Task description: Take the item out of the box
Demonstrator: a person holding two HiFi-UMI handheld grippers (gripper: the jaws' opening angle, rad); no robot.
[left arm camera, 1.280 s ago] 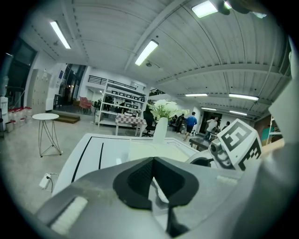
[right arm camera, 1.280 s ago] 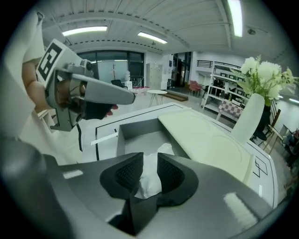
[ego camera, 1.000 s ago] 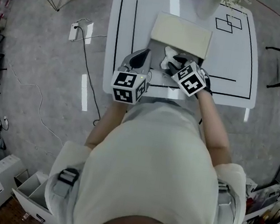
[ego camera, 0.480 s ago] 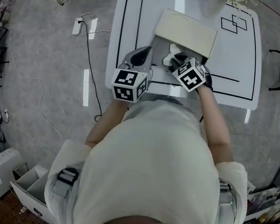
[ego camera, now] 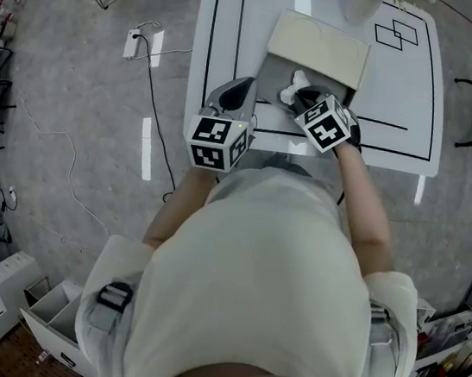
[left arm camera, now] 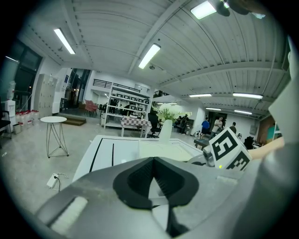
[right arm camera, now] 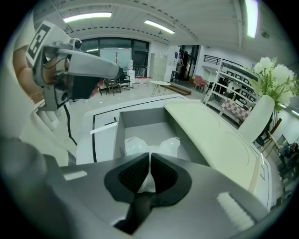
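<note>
The right claw, wide open a second ago, is now closing on a fold of the white crinkly plastic-wrapped item. The item lies inside the open grey cardboard box on the white tabletop. The grasp looks nearly secured, so lifting should come next. The left claw is closed and empty, near the box.

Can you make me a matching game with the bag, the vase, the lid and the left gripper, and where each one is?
Things:
1 white bag
2 vase
3 lid
4 left gripper

Places:
A far end of the table
B inside the box
C just left of the box
D folded back on the box's far side

Pairs: 1-B, 2-A, 3-D, 4-C
</note>
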